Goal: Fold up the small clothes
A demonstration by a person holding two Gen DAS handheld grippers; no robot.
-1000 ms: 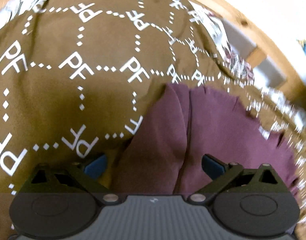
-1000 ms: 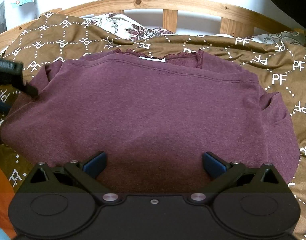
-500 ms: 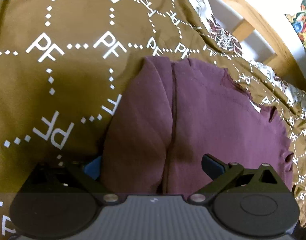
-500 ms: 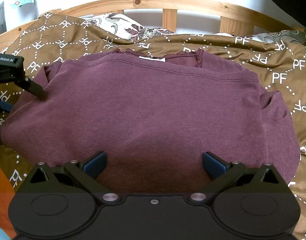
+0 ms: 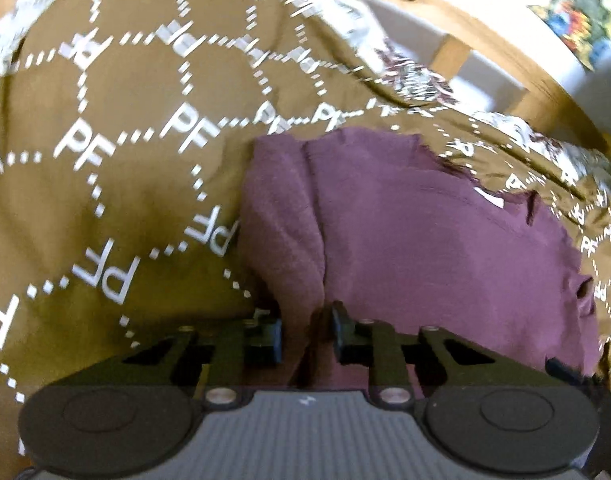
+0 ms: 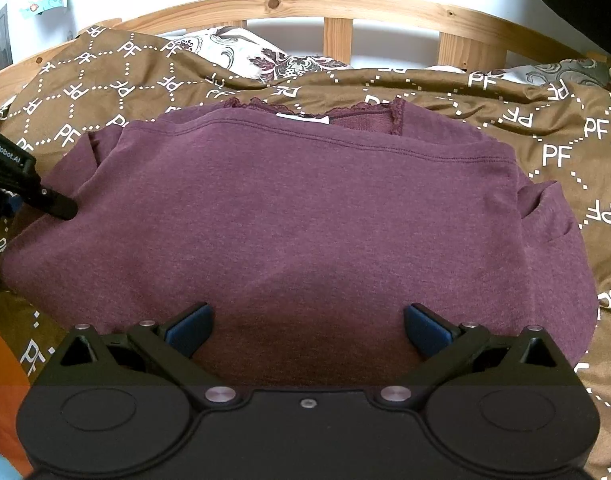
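Observation:
A maroon sweatshirt (image 6: 305,208) lies folded on the brown bedspread, with its lace neckline and white label at the far side. In the left wrist view the sweatshirt (image 5: 425,240) shows its folded left edge, and my left gripper (image 5: 307,332) is closing on a raised fold of that edge, the cloth filling the gap between its jaws. From the right wrist view the left gripper (image 6: 45,200) pokes in at the garment's left side. My right gripper (image 6: 307,324) stands open over the near part of the sweatshirt, with nothing pinched.
The brown bedspread (image 5: 105,200) with white "PF" lettering covers the bed around the garment. A wooden slatted bed rail (image 6: 337,4) runs along the far side, with a floral pillow (image 6: 245,52) below it. An orange surface (image 6: 1,380) shows at the lower left.
The left gripper's jaws have gone from wide apart to nearly together around the sweatshirt's left fold, and its view has shifted and rolled. The right gripper has not moved.

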